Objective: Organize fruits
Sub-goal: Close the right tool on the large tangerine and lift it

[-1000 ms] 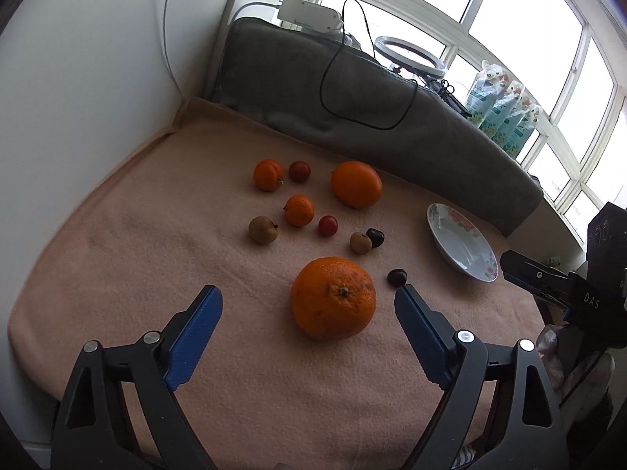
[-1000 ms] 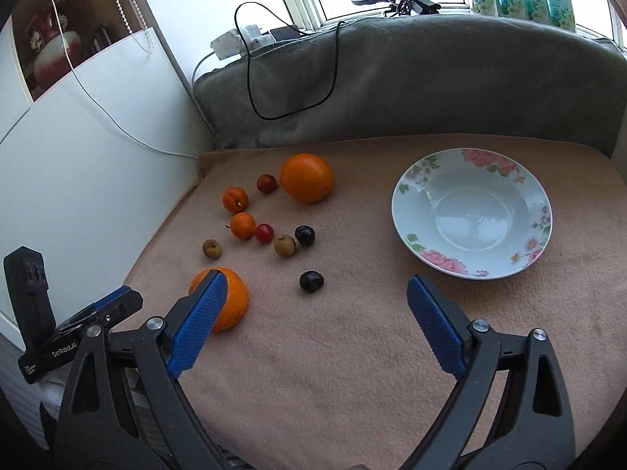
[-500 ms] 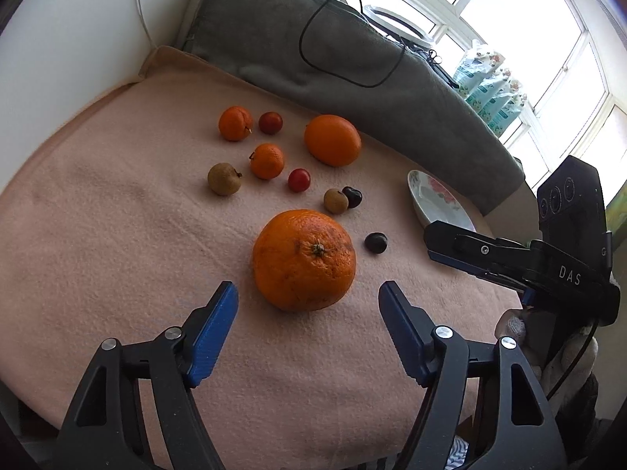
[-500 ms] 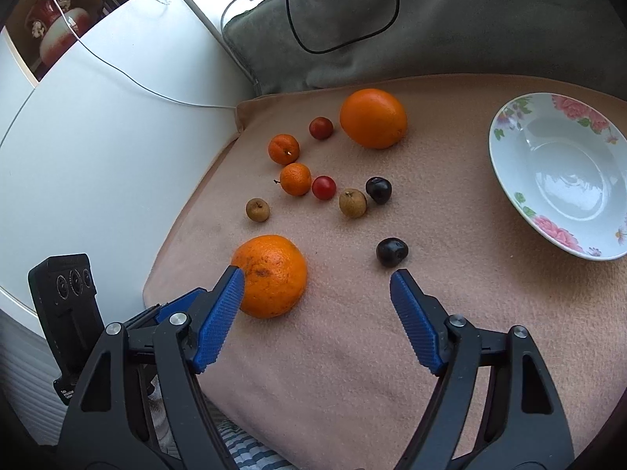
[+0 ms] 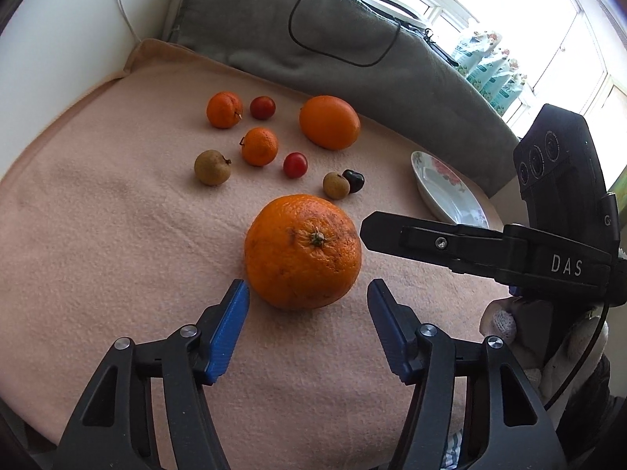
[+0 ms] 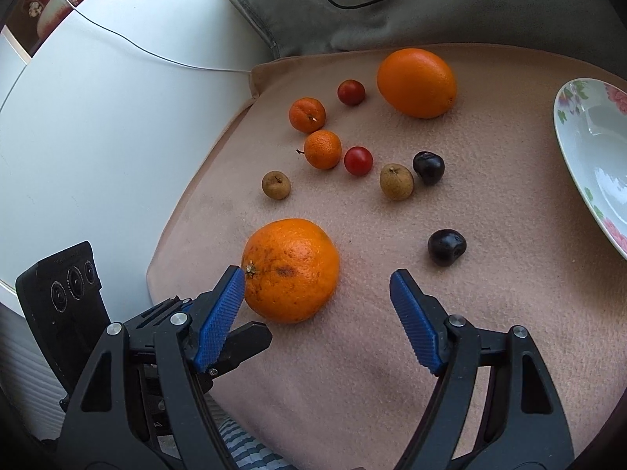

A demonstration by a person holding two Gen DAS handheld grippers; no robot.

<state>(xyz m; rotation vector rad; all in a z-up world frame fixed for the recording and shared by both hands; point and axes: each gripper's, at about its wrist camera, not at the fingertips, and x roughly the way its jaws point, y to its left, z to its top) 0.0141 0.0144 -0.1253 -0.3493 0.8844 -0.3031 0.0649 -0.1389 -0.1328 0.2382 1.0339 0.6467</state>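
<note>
Both wide-open claws, left claw [image 5: 307, 293] and right claw [image 6: 317, 286], have closed in, flanking the rough orange [image 5: 302, 251] near the blanket edge [image 6: 156, 262].

A home, by a bay window [image 5: 509, 4]. A peach blanket [image 5: 98, 235] covers the surface, a grey cushion [image 5: 313, 39] lies behind it, and a floral plate [image 6: 588, 156] sits nearby.

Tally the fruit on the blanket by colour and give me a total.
Orange: 4, two large, two small
Red: 2
Tan-brown: 2
Dark purple: 2
Total: 10
</note>
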